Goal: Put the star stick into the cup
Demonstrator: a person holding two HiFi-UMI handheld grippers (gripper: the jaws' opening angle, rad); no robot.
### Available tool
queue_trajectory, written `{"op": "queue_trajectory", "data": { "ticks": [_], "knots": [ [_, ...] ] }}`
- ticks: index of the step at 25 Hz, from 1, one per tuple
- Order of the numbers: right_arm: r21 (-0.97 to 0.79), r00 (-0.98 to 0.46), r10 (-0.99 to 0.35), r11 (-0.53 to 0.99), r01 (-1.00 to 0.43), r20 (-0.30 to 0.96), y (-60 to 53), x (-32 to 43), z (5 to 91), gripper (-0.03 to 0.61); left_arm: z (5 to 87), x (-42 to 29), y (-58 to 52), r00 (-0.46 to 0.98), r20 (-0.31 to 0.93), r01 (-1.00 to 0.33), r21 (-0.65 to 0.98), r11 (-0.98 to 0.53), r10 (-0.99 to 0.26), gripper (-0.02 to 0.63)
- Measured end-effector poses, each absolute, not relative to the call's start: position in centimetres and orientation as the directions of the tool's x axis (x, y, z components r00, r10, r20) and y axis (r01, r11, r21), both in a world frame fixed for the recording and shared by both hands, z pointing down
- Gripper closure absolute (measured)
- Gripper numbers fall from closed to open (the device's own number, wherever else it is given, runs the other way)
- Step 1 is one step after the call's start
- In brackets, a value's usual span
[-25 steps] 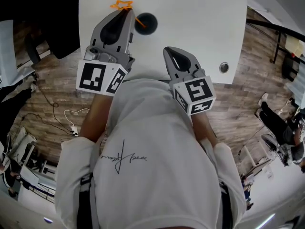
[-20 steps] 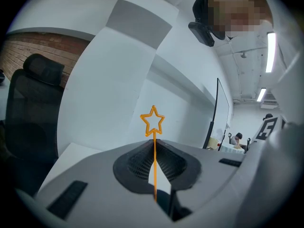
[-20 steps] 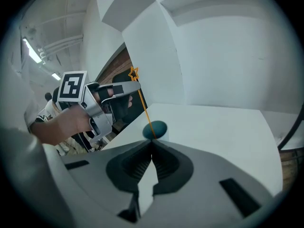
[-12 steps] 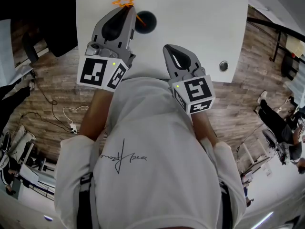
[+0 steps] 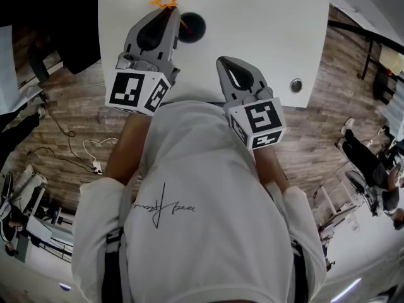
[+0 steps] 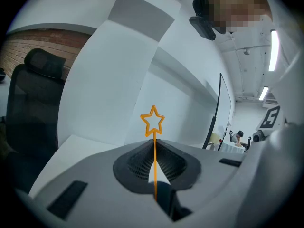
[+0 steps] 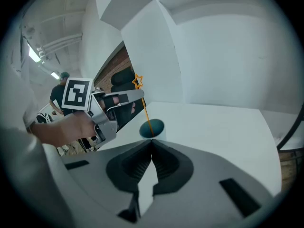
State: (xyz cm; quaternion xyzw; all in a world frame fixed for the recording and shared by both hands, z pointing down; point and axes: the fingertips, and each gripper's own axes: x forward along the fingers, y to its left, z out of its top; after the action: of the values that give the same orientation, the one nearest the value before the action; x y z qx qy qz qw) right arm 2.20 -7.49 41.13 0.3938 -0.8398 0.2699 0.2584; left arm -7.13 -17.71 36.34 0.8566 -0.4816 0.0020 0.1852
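Toward 11 o'clock on the white table (image 5: pixel 271 24), left gripper (image 5: pixel 169 14) clamps the star stick (image 5: pixel 165 2), tip in the cup (image 5: pixel 193 29); right gripper (image 5: pixel 223 62) closed, empty.

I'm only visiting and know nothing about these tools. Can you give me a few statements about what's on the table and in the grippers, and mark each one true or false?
1. The left gripper holds the orange star stick between its jaws. True.
2. The star end points down into the cup. False: the star is at the top end, and the plain end goes down toward the cup's mouth.
3. The right gripper grips the cup. False: its jaws are together on nothing, and it is apart from the cup.
4. The cup stands upright on the white table. True.
5. The cup lies tipped over on the wooden floor. False: it is on the table.
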Motion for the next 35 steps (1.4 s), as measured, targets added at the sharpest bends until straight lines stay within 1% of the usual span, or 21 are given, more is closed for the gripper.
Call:
{"op": "queue_trajectory", "data": {
  "ticks": [25,35],
  "knots": [
    [-0.253,-0.550,-0.521,0.534,-0.807,0.652,-7.6,2.7,41.6,0.572,38.9,-7.5,-17.9,0.511,0.227,-0.847,0.296,-0.441,-0.829,0.595],
    [-0.251,-0.546,-0.518,0.532,-0.808,0.658,-7.8,2.9,41.9,0.572,39.7,-7.5,-17.8,0.510,0.223,-0.851,0.271,-0.450,-0.831,0.595]
  ]
}}
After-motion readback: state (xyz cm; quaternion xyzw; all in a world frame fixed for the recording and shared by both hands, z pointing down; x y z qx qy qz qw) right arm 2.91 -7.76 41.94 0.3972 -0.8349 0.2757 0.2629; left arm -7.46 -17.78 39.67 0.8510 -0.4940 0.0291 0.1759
